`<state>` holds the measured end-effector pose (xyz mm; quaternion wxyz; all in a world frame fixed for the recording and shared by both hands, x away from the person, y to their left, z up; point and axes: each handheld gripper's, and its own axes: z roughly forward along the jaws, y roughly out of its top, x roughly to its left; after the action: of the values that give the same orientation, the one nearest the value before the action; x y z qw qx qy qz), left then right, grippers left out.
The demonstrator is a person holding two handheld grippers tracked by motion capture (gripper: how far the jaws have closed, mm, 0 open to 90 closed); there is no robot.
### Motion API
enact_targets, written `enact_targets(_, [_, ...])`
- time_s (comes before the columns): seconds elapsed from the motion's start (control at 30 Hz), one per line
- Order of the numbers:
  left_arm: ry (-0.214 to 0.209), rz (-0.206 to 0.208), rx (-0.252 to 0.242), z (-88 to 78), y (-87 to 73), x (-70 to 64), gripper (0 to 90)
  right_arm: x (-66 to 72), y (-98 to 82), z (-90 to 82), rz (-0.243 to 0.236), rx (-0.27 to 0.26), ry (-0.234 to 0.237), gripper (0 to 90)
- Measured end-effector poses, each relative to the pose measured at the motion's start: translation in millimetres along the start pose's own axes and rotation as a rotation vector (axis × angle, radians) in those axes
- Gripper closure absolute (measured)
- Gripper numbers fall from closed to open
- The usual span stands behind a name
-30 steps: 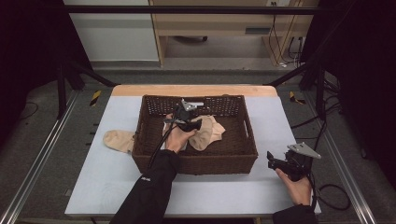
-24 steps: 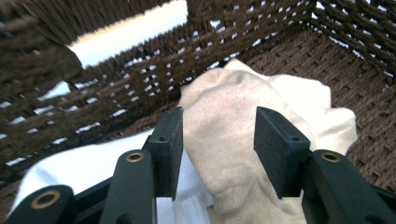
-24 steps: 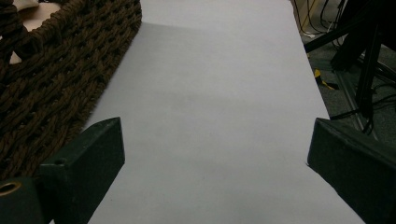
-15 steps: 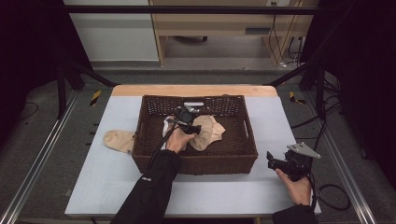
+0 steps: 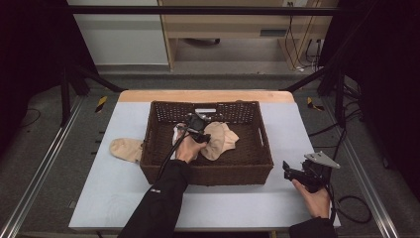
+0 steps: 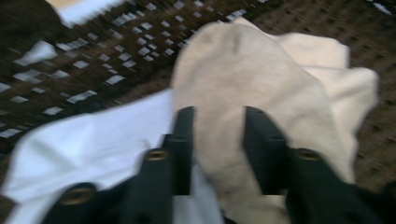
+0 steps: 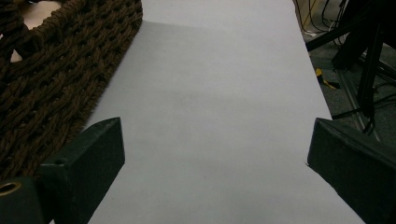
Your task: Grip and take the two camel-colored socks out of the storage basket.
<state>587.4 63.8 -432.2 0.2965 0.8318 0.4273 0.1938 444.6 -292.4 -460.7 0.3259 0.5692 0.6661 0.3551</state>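
A dark brown wicker basket (image 5: pixel 208 173) stands mid-table. Inside it lie a beige sock (image 5: pixel 221 139) and a white cloth (image 5: pixel 176 134). My left gripper (image 5: pixel 196 125) is down in the basket, and its jaws are closed on a fold of the beige sock (image 6: pixel 243 79), with the white cloth (image 6: pixel 88 144) lying to the left of them. Another beige sock (image 5: pixel 126 148) lies on the table against the basket's left wall. My right gripper (image 5: pixel 291 173) rests open over the table right of the basket, nothing between its jaws (image 7: pixel 215 149).
The table (image 5: pixel 297 129) is pale grey with a wooden strip along its far edge. The basket's woven wall (image 7: pixel 51 84) is just left of the right gripper. Metal frame rails and cables (image 5: pixel 346 203) run past the table's sides.
My left gripper has dropped lower into the basket onto the beige sock and narrowed its jaws on it. The right gripper has stayed put.
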Motion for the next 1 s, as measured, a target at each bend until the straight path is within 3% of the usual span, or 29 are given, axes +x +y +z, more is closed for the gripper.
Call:
enact_targets(0.07, [0.013, -0.005, -0.010, 1.0, -0.5, 1.4, 46.0, 0.0, 0.1, 0.0, 0.004, 0.002, 0.002, 4.3])
enact_targets(0.2, [-0.040, -0.040, 0.010, 5.9, -3.5, 0.8, 43.0, 0.3, 0.1, 0.0, 0.004, 0.004, 0.003, 4.3])
enact_targets(0.47, [-0.092, -0.031, 0.055, 4.4, -3.3, -2.5, 73.0, 0.4, 0.1, 0.0, 0.002, 0.003, 0.002, 4.4])
enact_targets(0.63, [-0.097, 0.003, 0.056, -2.1, -1.3, -4.8, 79.3, 0.4, 0.1, 0.1, 0.001, 0.004, 0.001, 4.4])
enact_targets(0.9, [-0.120, 0.016, -0.107, -25.9, 5.5, -8.0, 81.0, -0.1, 0.3, 0.2, 0.000, 0.004, 0.001, 4.3])
enact_targets(1.0, [-0.128, 0.015, -0.138, -31.5, 5.8, -7.7, 81.2, 0.1, 0.2, 0.4, 0.000, 0.005, 0.000, 4.3])
